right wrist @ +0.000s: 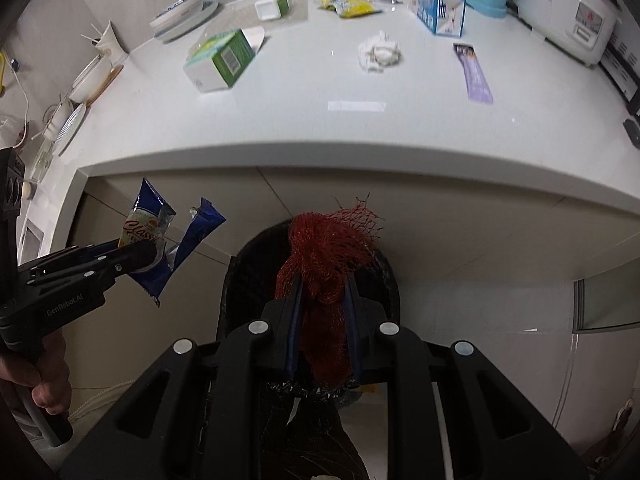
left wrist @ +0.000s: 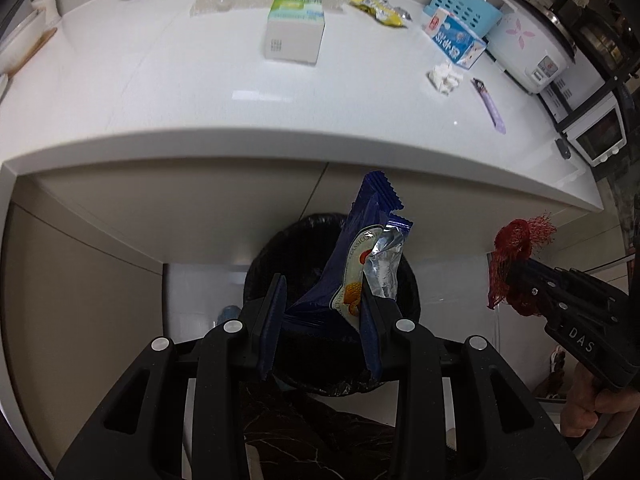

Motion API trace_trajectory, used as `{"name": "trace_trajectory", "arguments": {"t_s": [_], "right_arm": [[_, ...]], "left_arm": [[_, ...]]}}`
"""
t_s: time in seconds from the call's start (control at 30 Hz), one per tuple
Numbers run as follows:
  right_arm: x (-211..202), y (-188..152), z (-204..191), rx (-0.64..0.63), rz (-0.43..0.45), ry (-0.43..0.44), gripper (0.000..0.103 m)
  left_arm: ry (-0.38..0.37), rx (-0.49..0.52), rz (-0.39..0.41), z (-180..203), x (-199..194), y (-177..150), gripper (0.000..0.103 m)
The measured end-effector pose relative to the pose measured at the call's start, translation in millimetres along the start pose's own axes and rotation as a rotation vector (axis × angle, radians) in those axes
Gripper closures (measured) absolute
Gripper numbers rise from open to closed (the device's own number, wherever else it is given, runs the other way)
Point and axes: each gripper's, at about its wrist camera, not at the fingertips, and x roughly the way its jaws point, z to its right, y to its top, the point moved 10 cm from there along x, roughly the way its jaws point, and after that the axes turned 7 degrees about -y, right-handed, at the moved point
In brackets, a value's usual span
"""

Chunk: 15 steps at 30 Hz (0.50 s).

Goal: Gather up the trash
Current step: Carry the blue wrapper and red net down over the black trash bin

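White countertop (left wrist: 168, 92) fills the upper view, with a pale cabinet front below it. We hold the left gripper (left wrist: 320, 312) part-closed on a dark blue crinkled snack wrapper with a silver foil lining (left wrist: 356, 264), which stands up out of the jaws directly above the round bin lined with a black plastic bag (left wrist: 408, 292) on the floor. Our right gripper (right wrist: 322, 300) is squeezed nearly shut on a bunched red plastic mesh net bag (right wrist: 324, 264), also above the bin's mouth (both pieces look ready to drop).

Neither piece is in the bin yet, we judge. Plenty remains on the counter: a green-and-white cardboard carton lying on its side (right wrist: 220, 60), a yellow crumpled snack packet (right wrist: 352, 6), a blue-and-white small carton (right wrist: 438, 8), a white crumpled paper tissue (right wrist: 378, 54) and a flat purple stick wrapper (right wrist: 474, 74). So we reckon the collecting is at an early-to-middle stage.
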Motion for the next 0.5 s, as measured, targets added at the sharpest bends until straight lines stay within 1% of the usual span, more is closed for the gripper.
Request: {"name": "trace_trajectory", "arguments": {"t_s": [0.2,0.4,0.5], "right_arm": [[21,-20,-1,-0.011,-0.015,0.012,0.085],[38,-31,0,-0.021,-0.031,0.002,0.085],[42,-35,4,-0.016,-0.043,-0.006,0.085]], "left_arm": [[0.02,0.018,-0.004,-1,28,-20,0.07],[0.045,0.038,-0.027,1,55,-26,0.069],[0.045,0.038,-0.039,4,66,-30,0.069]]}}
